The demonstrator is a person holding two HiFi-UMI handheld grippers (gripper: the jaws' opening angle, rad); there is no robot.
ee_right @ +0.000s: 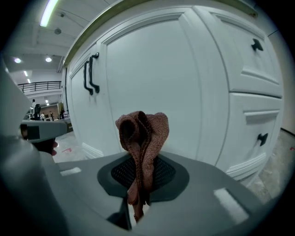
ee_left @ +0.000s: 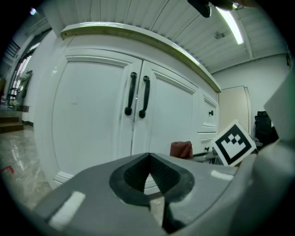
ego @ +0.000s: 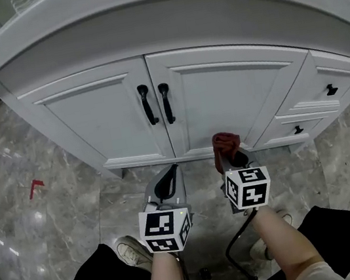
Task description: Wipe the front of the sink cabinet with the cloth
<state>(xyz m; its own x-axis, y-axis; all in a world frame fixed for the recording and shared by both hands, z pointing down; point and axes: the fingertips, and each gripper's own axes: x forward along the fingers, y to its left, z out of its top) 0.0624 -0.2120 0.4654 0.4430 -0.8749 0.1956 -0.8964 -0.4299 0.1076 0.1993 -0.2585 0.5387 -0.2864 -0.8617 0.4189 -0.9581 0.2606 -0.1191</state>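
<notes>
The white sink cabinet (ego: 219,88) fills the top of the head view, with two doors and black handles (ego: 156,104). My right gripper (ego: 233,159) is shut on a reddish-brown cloth (ego: 225,147), bunched above its jaws and held low before the right door's (ee_right: 152,87) bottom edge. In the right gripper view the cloth (ee_right: 141,143) stands up between the pads. My left gripper (ego: 167,182) hovers low before the gap between the doors, shut with nothing in it. The left gripper view shows the cloth (ee_left: 181,149) off to the right and the door handles (ee_left: 137,96) ahead.
Drawers with small black knobs (ego: 331,89) sit at the cabinet's right. Grey marble floor (ego: 54,209) spreads around, with a red mark (ego: 35,187) at left. The person's shoes (ego: 132,251) and a black cable (ego: 240,251) lie below the grippers.
</notes>
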